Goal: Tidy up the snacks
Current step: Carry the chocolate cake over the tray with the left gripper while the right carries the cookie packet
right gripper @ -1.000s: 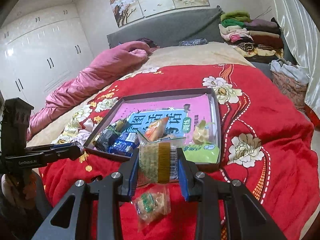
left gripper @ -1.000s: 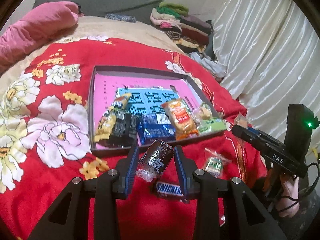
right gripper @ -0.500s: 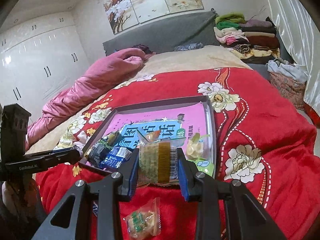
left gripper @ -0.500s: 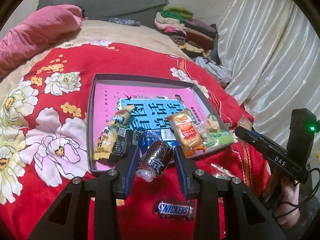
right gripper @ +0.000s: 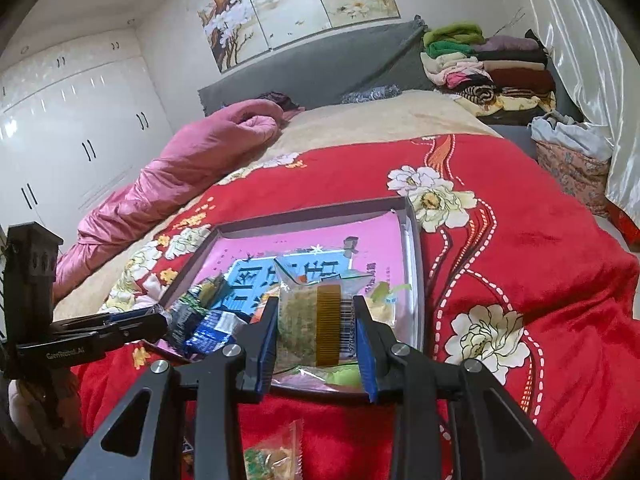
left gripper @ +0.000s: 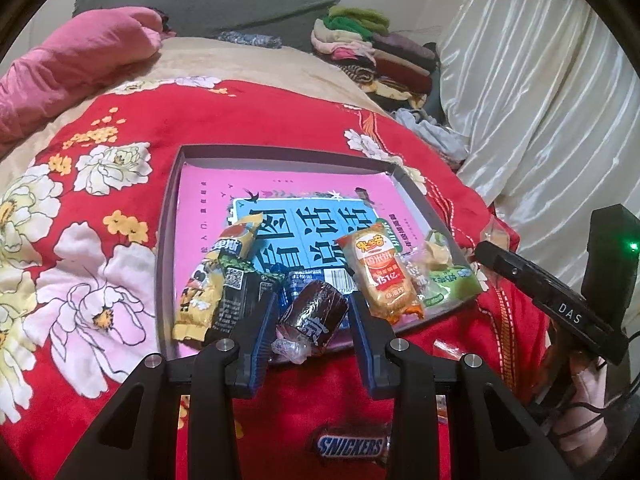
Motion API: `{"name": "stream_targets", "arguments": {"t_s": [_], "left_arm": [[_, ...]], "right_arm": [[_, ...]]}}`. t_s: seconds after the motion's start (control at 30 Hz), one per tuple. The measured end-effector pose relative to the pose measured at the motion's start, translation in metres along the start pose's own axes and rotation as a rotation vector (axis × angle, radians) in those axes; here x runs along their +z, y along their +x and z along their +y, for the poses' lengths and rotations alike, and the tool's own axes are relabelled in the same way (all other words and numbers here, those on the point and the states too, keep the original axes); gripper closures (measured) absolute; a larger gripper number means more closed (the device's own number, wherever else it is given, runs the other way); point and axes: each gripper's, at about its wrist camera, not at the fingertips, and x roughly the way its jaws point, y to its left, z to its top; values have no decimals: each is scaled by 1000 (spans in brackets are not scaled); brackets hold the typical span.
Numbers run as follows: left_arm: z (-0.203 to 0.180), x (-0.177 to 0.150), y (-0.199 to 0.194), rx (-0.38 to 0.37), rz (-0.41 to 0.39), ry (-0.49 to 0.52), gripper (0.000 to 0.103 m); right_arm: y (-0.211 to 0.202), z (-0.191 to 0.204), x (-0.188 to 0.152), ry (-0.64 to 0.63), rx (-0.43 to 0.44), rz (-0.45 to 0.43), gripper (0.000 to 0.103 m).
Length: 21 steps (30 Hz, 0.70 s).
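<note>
A shallow grey box [left gripper: 170,216] with a pink and blue printed lining lies on the red floral blanket and holds several snack packets along its near edge. My left gripper [left gripper: 313,316] is shut on a dark brown wrapped cake [left gripper: 316,312] and holds it over the box's near edge. My right gripper [right gripper: 316,330] is shut on a clear packet [right gripper: 310,320] with a greenish biscuit and a yellow stripe, above the box's [right gripper: 414,248] near right part. A Snickers bar [left gripper: 352,446] lies on the blanket below my left gripper. A small clear candy packet [right gripper: 274,456] lies below my right gripper.
A pink quilt [left gripper: 68,60] lies at the far left of the bed. Folded clothes [left gripper: 372,52] are stacked at the far right by a white curtain [left gripper: 540,100]. White wardrobes [right gripper: 76,132] stand left in the right wrist view. The bed's edge drops off on the right.
Both grippers moved forward with their snacks, from above the blanket to over the box's near edge. The Snickers bar and candy packet now lie behind the fingertips.
</note>
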Motion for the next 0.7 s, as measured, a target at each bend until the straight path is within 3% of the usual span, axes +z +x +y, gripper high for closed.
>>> {"name": "stream_targets", "arguments": {"t_s": [0.7], "left_arm": [[2, 5, 31, 19, 50, 13, 66]], "right_arm": [[21, 4, 1, -54, -26, 34, 68]]}}
